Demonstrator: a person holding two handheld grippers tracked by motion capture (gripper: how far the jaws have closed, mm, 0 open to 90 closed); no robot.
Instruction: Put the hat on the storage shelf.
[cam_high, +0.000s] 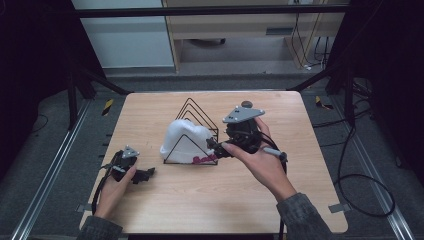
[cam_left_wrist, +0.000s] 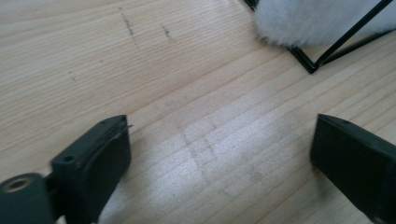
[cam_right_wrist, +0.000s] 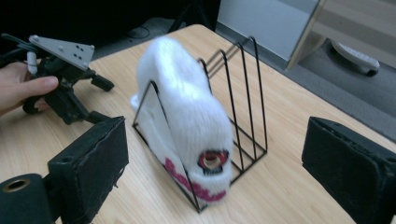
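White and fluffy, the plush (cam_right_wrist: 187, 116) sits wedged in the front slots of a black wire rack (cam_right_wrist: 243, 107), pink lettering along its lower edge and a round red-rimmed patch on the end that faces the right claw (cam_high: 216, 148). That claw is spread wide with nothing between its jaws; the plush lies straight ahead of it, framed in the gap, close but not touching. In the high view the right hand (cam_high: 262, 162) holds the claw just beside the rack's near right corner, pointing at the plush (cam_high: 184, 139).

The left claw (cam_high: 145, 174) is also spread and empty, resting low over the wooden surface (cam_high: 210, 200). From its own camera, bare wood lies between the jaws, while the plush's edge (cam_left_wrist: 313, 21) and one corner of the rack (cam_left_wrist: 310, 65) sit ahead and to the right, well apart from the jaws. The left hand (cam_high: 116, 187) grips it near the surface's front left edge, and from the right claw's camera it appears off to the left of the rack.
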